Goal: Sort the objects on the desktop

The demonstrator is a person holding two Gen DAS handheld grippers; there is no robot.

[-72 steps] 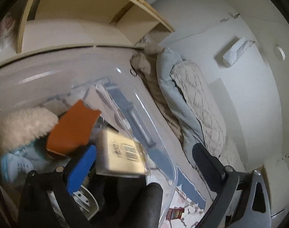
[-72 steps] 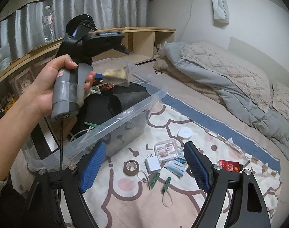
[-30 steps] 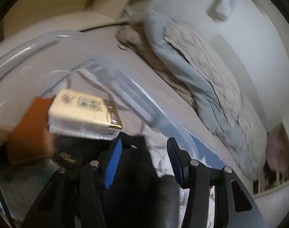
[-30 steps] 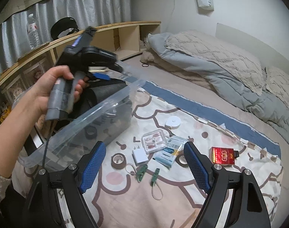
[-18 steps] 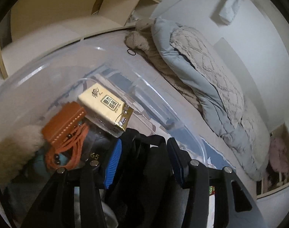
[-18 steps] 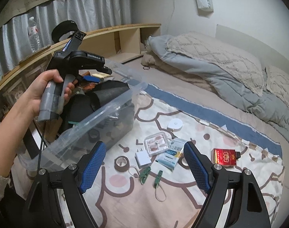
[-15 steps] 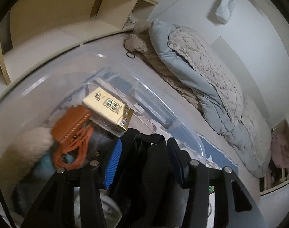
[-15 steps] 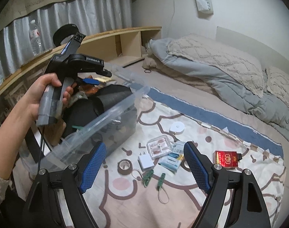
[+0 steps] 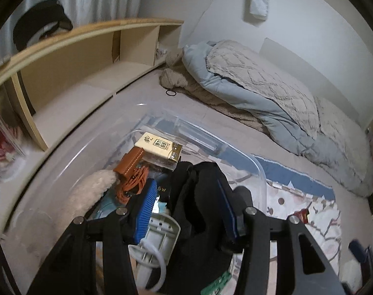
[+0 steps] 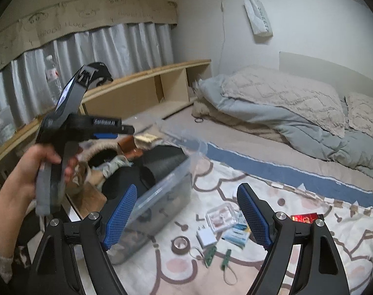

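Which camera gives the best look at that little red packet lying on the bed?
The right wrist view: the red packet lies flat on the patterned blanket, lit and whole. The left wrist view shows only a dim sliver at its right side.

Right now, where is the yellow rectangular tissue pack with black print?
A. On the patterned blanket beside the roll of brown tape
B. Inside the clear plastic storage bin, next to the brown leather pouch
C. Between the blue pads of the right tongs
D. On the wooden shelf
B: the yellow rectangular tissue pack lies inside the clear plastic storage bin, beside the brown leather pouch.
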